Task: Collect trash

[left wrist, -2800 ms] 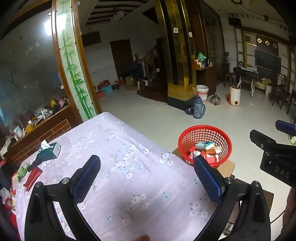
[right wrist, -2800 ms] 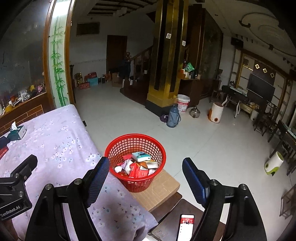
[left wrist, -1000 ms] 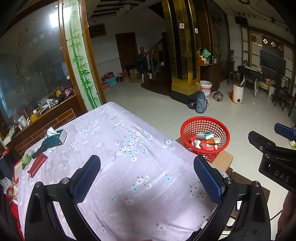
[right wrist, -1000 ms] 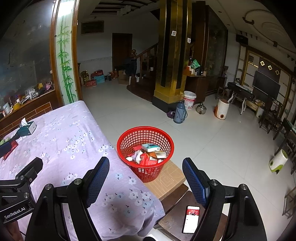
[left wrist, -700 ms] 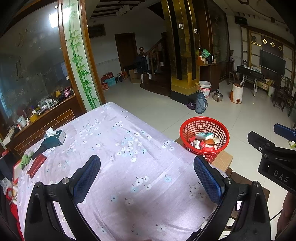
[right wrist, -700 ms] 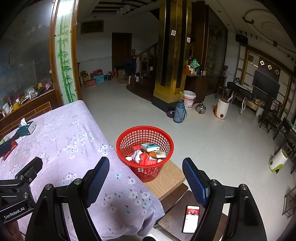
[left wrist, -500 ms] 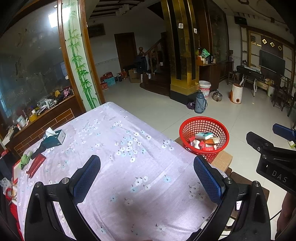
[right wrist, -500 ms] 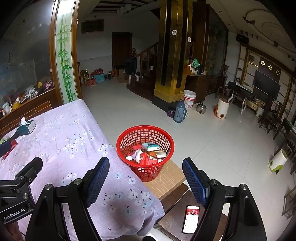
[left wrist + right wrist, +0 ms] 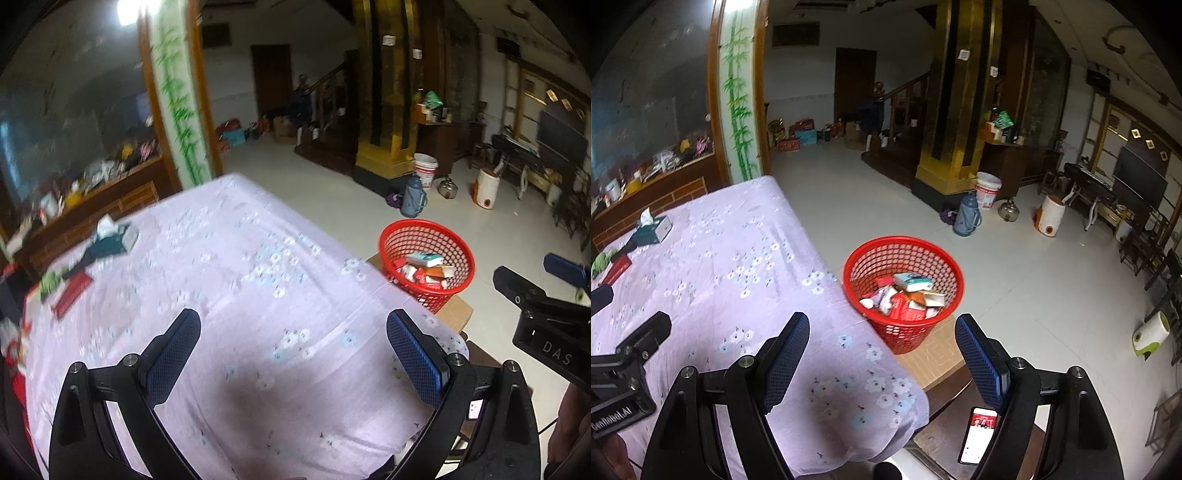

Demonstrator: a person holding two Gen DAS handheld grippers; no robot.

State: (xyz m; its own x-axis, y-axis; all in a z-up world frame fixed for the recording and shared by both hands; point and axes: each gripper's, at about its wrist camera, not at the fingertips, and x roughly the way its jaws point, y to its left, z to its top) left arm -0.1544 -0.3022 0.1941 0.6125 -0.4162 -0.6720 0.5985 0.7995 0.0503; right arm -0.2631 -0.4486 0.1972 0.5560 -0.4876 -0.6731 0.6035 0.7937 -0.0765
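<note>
While both tools hang above the near end of a table draped in a lilac flowered cloth (image 9: 731,266), the left gripper (image 9: 293,349) stands released, its blue-padded fingers spread wide with nothing between them, low in the middle of the left wrist view. The right gripper (image 9: 882,354) is likewise released and empty, its fingers apart at the bottom centre of the right wrist view. The trash (image 9: 905,299), a heap of crumpled packets and small cartons in red, white and teal, lies inside a red mesh basket (image 9: 938,258) just right of the frame's centre in the right wrist view. The basket stands on a brown cardboard box (image 9: 934,356) just beside the table's corner; in the left wrist view the same basket (image 9: 461,251) sits at middle right. At the far left of the cloth lie a teal tissue box (image 9: 652,229) with a white tissue poking up, a flat red packet (image 9: 616,268) and something green (image 9: 600,260), near one another. A phone (image 9: 979,434) with a lit screen lies on a dark surface at the bottom, below the box. The left wrist view is blurred toward its left side.
</note>
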